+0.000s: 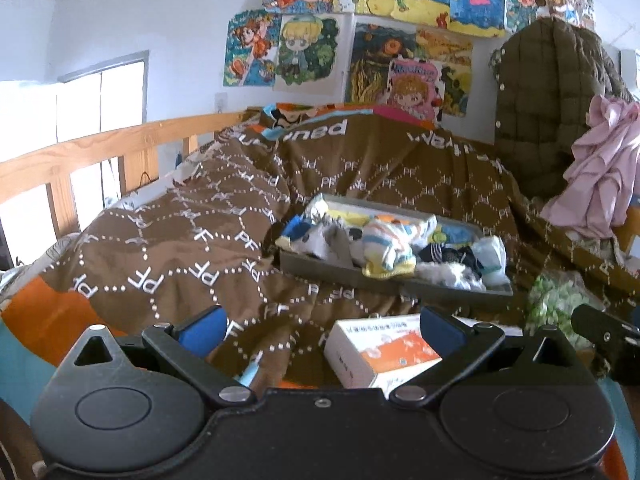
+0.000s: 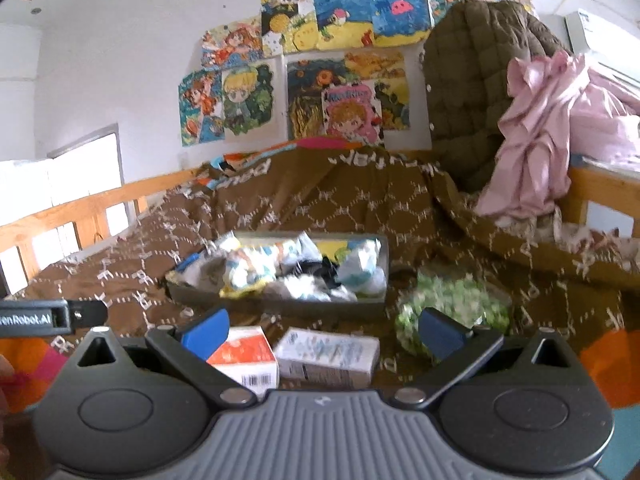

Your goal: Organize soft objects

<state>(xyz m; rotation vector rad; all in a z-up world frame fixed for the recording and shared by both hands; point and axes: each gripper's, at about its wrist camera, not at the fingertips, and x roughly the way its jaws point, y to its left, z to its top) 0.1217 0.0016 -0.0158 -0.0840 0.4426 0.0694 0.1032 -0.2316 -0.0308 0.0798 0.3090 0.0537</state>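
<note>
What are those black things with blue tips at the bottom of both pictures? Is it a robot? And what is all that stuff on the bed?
It is not a robot. A person holds a grabbing tool in each hand, and each tool has a little camera looking forward along its jaws. One picture comes from the left gripper, the other from the right gripper. The blue tips are the pads that pinch things. Both sets of jaws stand wide open and hold nothing.

In front lies a brown blanket on a bed. On it sits a grey tray full of small soft clothes, probably socks. Nearer are an orange and white box, a pale box and a green speckled bundle. Drawings hang on the wall.
</note>
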